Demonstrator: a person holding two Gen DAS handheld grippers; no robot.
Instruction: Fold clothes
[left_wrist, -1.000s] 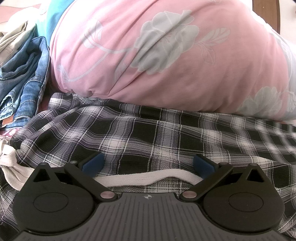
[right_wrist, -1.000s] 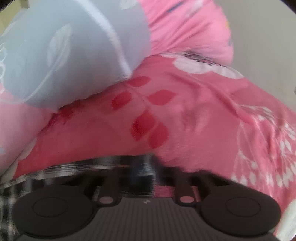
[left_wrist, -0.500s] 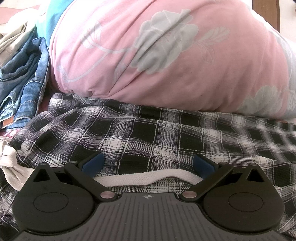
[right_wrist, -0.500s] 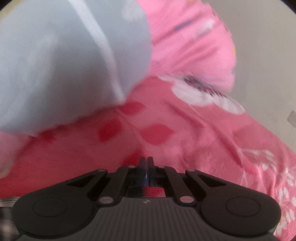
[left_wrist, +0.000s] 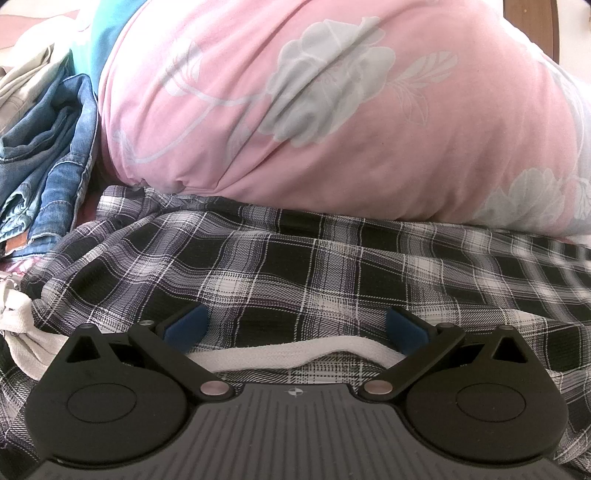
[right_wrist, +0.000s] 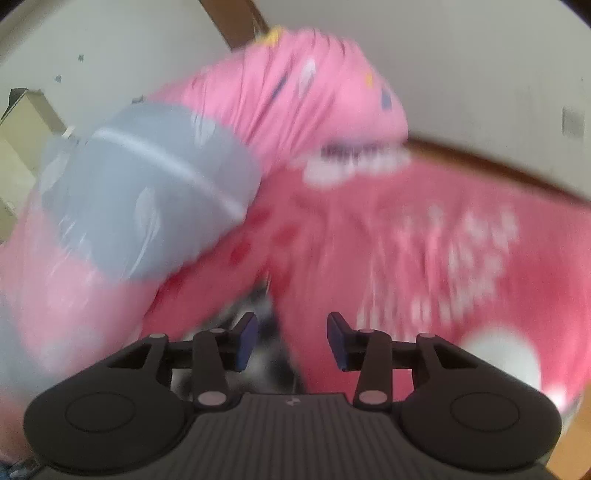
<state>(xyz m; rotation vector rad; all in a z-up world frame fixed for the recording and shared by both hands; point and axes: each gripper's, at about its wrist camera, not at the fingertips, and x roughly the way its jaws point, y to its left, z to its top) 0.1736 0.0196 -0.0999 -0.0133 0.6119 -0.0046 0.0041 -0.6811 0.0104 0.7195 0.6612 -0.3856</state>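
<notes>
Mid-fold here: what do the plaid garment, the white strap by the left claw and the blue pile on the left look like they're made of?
Plaid garment: thin woven fabric, probably cotton or a blend, matte; the weave ribs show and it drapes in soft wrinkles.
White strap: flat woven webbing or drawcord, likely cotton; coarse braided texture.
Blue pile: denim; faded wash, stitched seams, stiff folds.

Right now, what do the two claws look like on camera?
Both match: the left claw and right claw have a ribbed dark grey body with a small round emblem, black rounded housings with circular insets, black linkage arms on silver pivot pins, and blue finger pads. No cables or sleeves show.
</notes>
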